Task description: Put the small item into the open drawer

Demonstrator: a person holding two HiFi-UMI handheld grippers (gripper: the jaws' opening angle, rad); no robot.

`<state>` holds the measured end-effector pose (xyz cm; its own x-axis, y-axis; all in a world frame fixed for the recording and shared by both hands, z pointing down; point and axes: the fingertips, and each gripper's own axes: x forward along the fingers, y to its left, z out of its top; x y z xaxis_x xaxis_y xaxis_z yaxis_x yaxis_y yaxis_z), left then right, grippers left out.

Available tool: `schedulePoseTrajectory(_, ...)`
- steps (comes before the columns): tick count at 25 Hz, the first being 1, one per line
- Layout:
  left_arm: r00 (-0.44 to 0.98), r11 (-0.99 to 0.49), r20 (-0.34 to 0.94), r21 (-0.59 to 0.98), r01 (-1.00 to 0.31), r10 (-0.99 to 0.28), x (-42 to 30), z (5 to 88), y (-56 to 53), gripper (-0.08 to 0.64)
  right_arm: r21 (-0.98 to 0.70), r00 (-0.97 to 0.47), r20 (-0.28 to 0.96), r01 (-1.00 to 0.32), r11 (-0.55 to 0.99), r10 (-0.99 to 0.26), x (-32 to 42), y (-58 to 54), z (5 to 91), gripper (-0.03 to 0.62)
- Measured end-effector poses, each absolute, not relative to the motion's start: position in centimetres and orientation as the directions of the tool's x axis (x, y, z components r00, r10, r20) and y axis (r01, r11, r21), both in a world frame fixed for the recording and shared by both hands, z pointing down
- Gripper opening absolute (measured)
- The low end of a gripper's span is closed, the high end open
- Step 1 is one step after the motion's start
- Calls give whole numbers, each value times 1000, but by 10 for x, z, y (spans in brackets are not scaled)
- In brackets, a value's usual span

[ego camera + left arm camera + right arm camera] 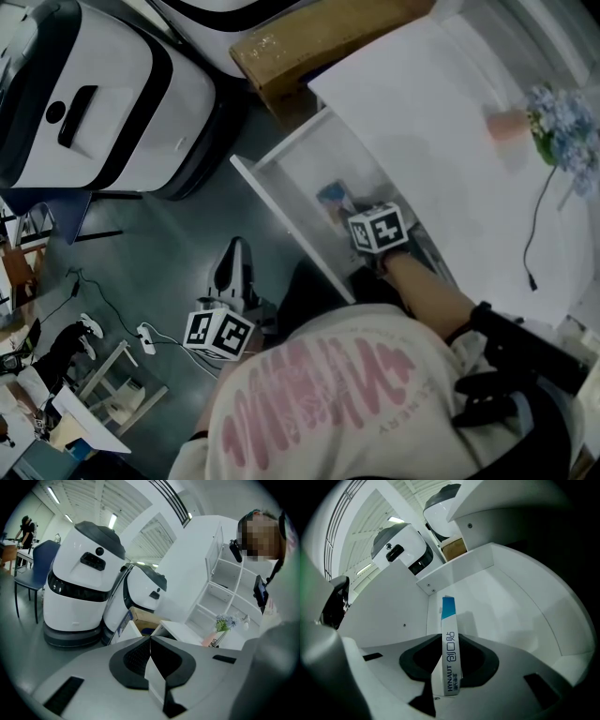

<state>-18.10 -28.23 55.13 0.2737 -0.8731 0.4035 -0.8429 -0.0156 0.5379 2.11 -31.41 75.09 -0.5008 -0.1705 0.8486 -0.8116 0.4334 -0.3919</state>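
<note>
Now: right gripper (451,641) jaws clamp slim white-blue cardboard box (448,616) inside white drawer (487,588); left gripper (150,640) jaws closed.

floor (202,211): grey | strip lights (112,520): ceiling | shelving (225,583): white | chair (40,562): blue, perhaps desk behind

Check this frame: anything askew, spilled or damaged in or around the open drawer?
Nothing stands out. The drawer is pulled out and looks intact. The small box is gripped between the jaws of the right gripper, down inside the drawer. The left gripper is shut and empty, off to the side. No spill is visible.
</note>
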Motion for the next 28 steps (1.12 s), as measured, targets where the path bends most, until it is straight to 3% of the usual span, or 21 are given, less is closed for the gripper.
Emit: schedulePoseTrajectory(28,227,42,419,542,-839,-879,-191,557,-263,31,-297,-394,912,-828,476,-115,26,-314,774,209)
